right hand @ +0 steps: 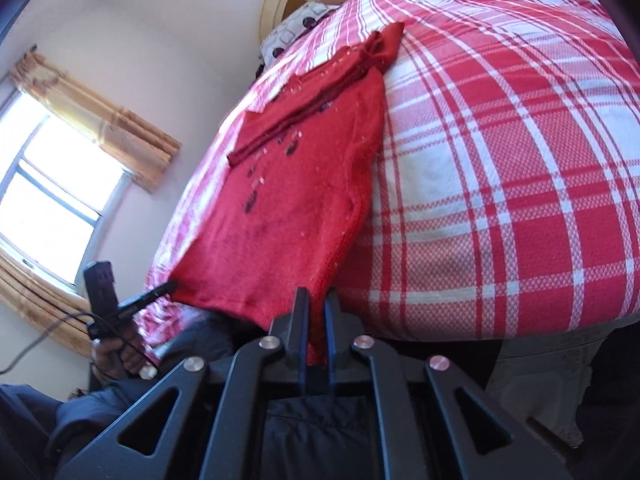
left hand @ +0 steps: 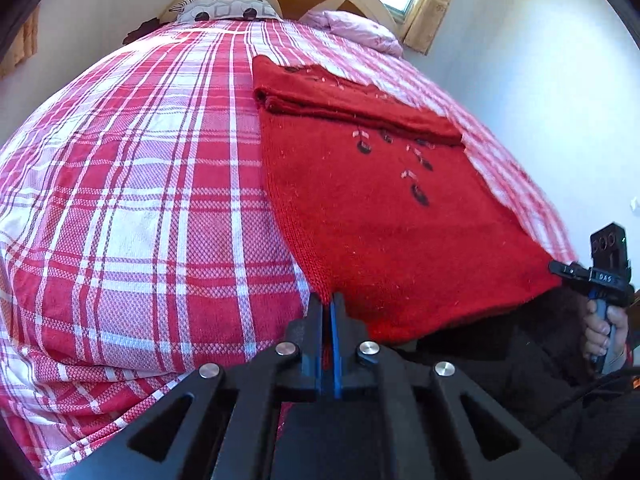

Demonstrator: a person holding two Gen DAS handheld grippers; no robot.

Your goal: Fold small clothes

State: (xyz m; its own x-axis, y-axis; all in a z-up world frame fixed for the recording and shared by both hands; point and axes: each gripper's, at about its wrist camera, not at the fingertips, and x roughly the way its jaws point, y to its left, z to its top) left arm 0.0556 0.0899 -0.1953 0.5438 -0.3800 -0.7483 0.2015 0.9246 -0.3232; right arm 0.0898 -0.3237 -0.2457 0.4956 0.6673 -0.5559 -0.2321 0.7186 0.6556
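Grippers: two, left gripper (left hand: pixel 330 300) and right gripper (right hand: pixel 316 300) jaws clenched on sweater hem | sweater (left hand: pixel 384 220): one | pillows: two

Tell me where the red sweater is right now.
The red sweater lies spread on the plaid bedspread, sleeves folded across its chest. Its near hem hangs off the bed edge, pinched at one corner by the left gripper and at the other by the right gripper.
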